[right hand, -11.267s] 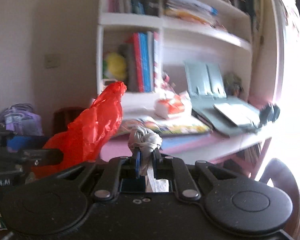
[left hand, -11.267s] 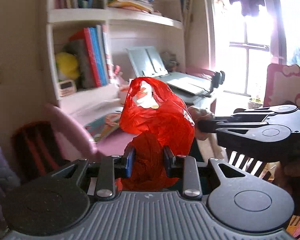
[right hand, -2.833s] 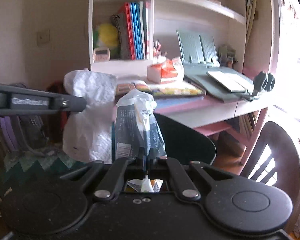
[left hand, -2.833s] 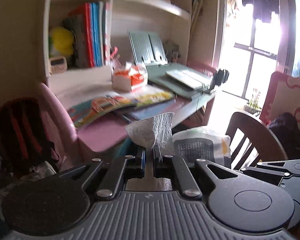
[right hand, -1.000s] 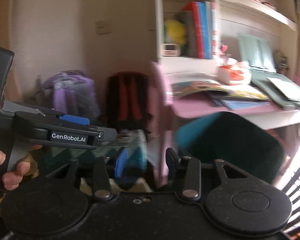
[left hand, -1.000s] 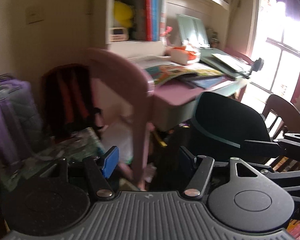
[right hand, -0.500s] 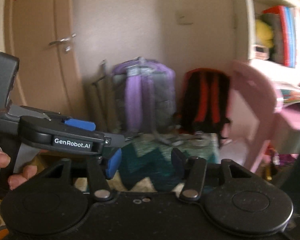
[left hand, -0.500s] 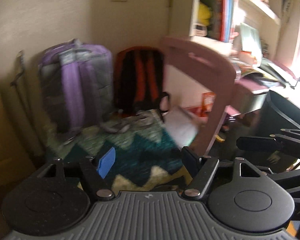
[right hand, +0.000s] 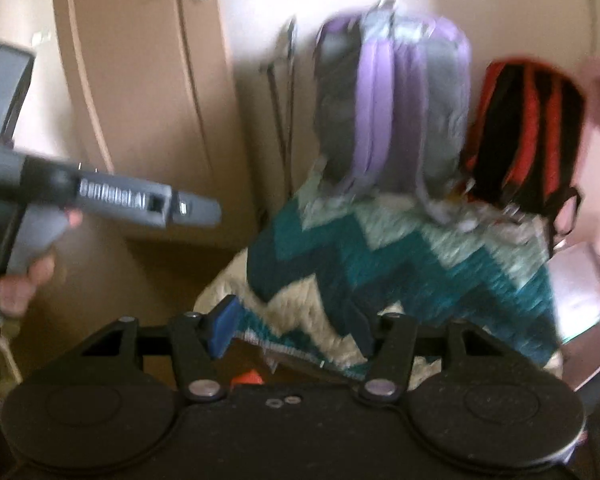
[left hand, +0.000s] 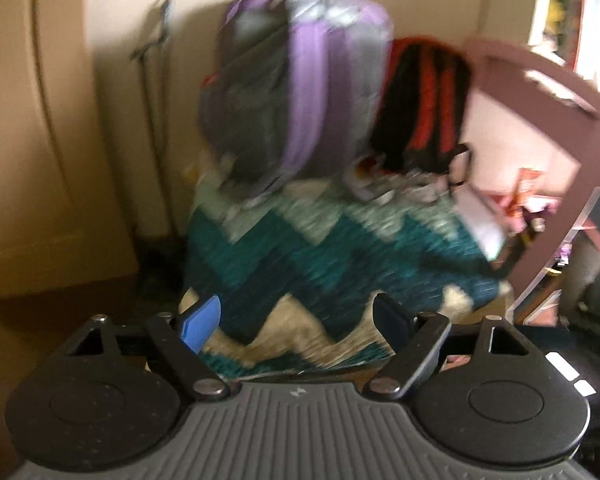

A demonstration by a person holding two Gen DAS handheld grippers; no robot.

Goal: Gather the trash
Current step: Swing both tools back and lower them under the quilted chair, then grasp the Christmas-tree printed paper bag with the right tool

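Tongs on the left gripper (left hand: 296, 320) and right gripper (right hand: 292, 330) have just been spreading, both empty above the zigzag rug (left hand: 320, 248). Trash there looks like the white paper (left hand: 482, 224) at its right edge (blurred); slow down, then straddle it.

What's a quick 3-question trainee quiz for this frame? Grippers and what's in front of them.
1. True or false: the left gripper holds a piece of trash.
2. Which bag stands left of the red-and-black backpack? A) purple backpack B) green duffel C) white sack
3. Fill in: both grippers point down at a teal zigzag ____.

Key: 1. False; its jaws have just been opening and nothing is between them, same for the right gripper. 2. A, the purple backpack. 3. Blanket.
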